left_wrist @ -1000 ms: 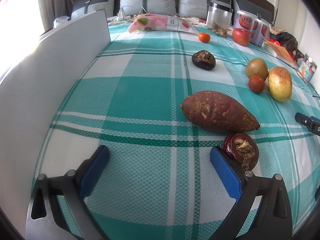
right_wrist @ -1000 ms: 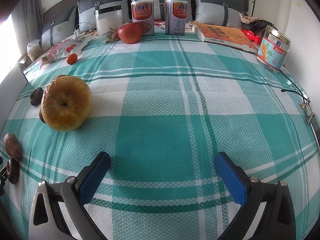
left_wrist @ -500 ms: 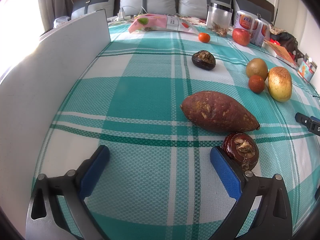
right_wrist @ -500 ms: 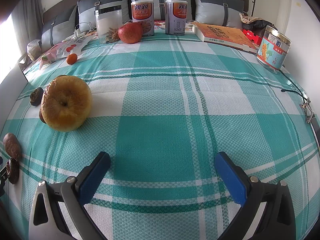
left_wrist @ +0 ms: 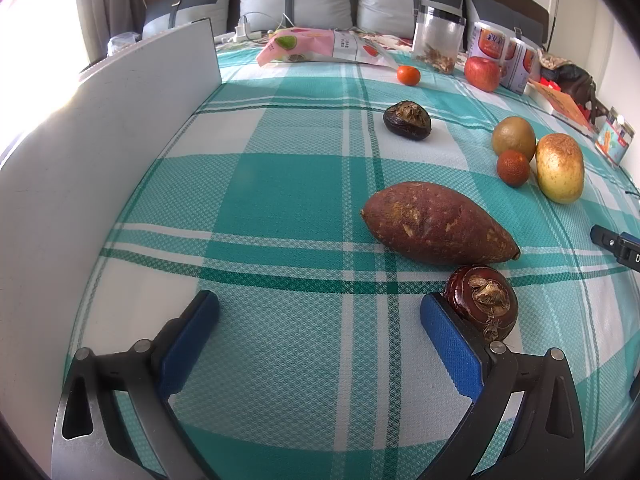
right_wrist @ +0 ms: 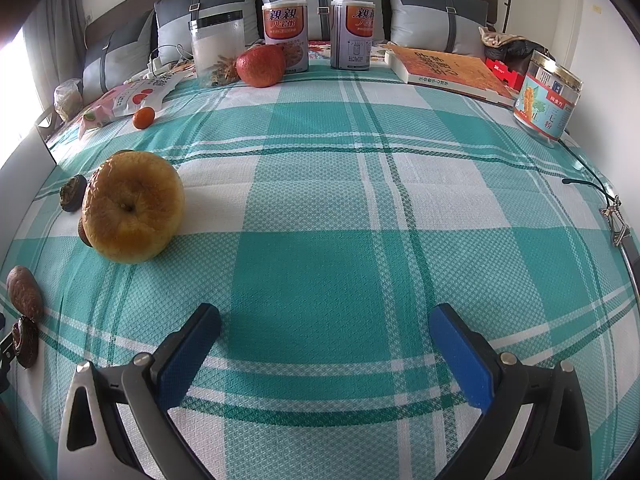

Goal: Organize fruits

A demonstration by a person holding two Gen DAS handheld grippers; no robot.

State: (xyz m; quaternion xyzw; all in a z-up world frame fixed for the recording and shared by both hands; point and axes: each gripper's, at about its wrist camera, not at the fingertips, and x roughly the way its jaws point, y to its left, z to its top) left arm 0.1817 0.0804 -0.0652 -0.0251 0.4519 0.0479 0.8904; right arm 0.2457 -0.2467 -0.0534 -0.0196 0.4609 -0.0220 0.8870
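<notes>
My left gripper [left_wrist: 320,316] is open low over the teal plaid cloth [left_wrist: 288,184], nothing between its blue pads. A dark red water chestnut [left_wrist: 482,306] lies just outside its right finger, touching or nearly touching it. Beyond it lies a sweet potato [left_wrist: 436,228], then a dark passion fruit [left_wrist: 407,121], a small tangerine [left_wrist: 408,75], a red apple [left_wrist: 482,73], a brown-green round fruit [left_wrist: 513,139], a small orange fruit [left_wrist: 513,167] and a yellow pear [left_wrist: 559,167]. My right gripper [right_wrist: 324,340] is open over bare cloth; the wrinkled yellow pear [right_wrist: 132,210] sits to its far left.
A white board [left_wrist: 100,152] stands along the left edge. At the back are pillows, a clear jar [right_wrist: 218,50], two cans [right_wrist: 286,36], a snack bag [left_wrist: 320,46], a book [right_wrist: 444,70] and a tin [right_wrist: 546,98]. A cable and clip [right_wrist: 612,216] lie at right.
</notes>
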